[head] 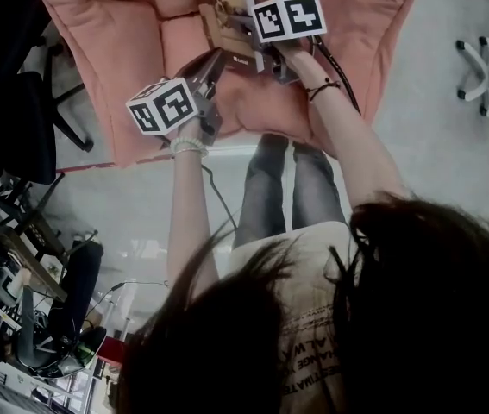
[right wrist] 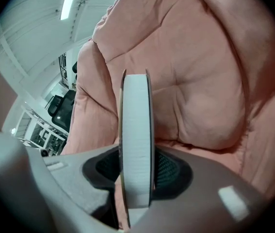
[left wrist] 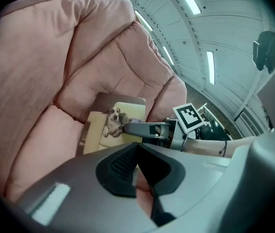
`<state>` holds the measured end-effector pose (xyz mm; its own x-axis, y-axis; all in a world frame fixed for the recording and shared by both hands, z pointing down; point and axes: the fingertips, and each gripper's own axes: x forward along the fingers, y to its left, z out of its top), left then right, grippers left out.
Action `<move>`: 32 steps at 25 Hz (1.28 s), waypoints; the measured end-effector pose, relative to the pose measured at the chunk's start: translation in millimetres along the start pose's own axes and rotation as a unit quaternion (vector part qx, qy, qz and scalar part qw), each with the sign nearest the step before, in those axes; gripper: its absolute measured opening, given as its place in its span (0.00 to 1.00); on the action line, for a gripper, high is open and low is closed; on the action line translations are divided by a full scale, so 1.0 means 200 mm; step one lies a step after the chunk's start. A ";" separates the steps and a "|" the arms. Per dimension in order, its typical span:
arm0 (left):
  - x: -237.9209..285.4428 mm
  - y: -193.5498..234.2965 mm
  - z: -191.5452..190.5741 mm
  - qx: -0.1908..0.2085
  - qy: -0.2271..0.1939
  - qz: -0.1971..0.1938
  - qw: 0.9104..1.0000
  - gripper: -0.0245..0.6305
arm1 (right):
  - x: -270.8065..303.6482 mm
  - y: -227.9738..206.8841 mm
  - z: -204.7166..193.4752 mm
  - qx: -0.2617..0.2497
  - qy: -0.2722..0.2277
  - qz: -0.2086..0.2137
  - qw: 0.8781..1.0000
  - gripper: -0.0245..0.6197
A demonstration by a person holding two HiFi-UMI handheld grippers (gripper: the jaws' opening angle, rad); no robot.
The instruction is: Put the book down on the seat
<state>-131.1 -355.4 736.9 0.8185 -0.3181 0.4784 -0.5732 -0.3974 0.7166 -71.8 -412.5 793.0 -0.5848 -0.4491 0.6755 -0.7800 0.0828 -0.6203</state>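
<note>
The book (head: 225,14), its yellow cover showing a dog (left wrist: 112,123), stands on edge over the pink padded seat (head: 115,33). My right gripper (head: 248,37) is shut on it. The right gripper view shows the white page edge (right wrist: 136,130) upright between the two dark pads, with the seat's back cushion (right wrist: 195,81) behind it. The right gripper (left wrist: 144,128) reaches in from the right and holds the book close to the seat's back. My left gripper (head: 216,60) hovers just left of the book, apart from it. Its jaws (left wrist: 137,152) meet at the tips with nothing between them.
Dark office chairs (head: 15,119) stand left of the pink seat, and a white wheeled chair base (head: 484,67) at the right. The person's legs in jeans (head: 287,188) are directly in front of the seat's front edge (head: 227,141).
</note>
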 end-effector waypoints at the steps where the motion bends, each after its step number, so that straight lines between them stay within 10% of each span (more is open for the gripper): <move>1: 0.00 0.00 0.00 -0.001 0.000 -0.001 1.000 0.04 | 0.00 -0.01 0.00 -0.004 0.001 -0.009 1.000 0.27; 32: 0.04 -0.07 -0.10 -0.009 0.015 -0.007 1.000 0.04 | -0.13 -0.32 -0.13 0.005 -0.005 -0.206 0.978 0.42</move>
<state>-116.3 -335.6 740.6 0.8276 -0.2859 0.4830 -0.5608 -0.3856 0.7326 -11.3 -382.8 825.6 -0.2184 -0.4509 0.8655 -0.9472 -0.1154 -0.2992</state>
